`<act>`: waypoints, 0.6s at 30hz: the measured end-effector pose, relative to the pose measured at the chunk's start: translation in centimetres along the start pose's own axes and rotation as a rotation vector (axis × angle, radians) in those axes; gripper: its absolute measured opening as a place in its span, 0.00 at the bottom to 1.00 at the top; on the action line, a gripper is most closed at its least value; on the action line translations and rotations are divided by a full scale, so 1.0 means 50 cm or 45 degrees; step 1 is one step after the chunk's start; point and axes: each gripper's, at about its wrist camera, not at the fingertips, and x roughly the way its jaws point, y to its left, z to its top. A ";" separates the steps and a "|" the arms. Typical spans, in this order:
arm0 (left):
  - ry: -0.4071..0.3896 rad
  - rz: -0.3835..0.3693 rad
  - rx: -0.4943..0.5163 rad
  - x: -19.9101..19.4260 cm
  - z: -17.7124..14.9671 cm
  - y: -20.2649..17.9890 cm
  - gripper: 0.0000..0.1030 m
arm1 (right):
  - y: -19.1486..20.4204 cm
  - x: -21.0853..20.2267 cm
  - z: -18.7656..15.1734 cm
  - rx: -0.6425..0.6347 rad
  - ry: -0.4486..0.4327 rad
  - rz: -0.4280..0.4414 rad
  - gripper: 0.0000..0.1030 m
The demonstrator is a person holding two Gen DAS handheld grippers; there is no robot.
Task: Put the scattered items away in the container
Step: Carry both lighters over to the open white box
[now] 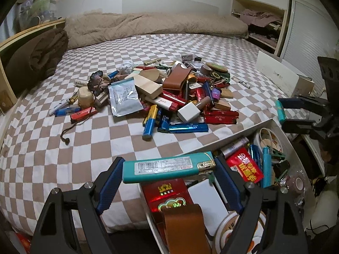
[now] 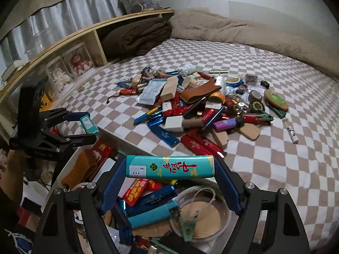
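A home bedroom – checkered bed sheet (image 1: pixel 84 148), beige duvet (image 1: pixel 159 24), wooden shelf (image 2: pixel 91 29) alongside

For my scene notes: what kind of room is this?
Most likely a bedroom: a bed with a brown-and-white checkered sheet, a rumpled beige quilt along the wall, and a folded dark brown blanket.

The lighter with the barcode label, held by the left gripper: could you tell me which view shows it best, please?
The left wrist view: the lighter spans the frame, label readable. The right wrist view shows it small, at an angle.
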 end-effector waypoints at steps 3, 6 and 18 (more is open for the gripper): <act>-0.004 -0.013 -0.006 -0.006 -0.010 -0.003 0.82 | 0.016 0.012 -0.005 -0.015 0.022 0.019 0.80; -0.001 -0.028 -0.003 -0.009 -0.018 -0.007 0.82 | 0.031 0.033 -0.008 -0.027 0.053 0.044 0.80; 0.107 -0.127 0.240 0.017 -0.046 -0.063 0.82 | 0.065 0.075 -0.016 -0.047 0.119 0.095 0.80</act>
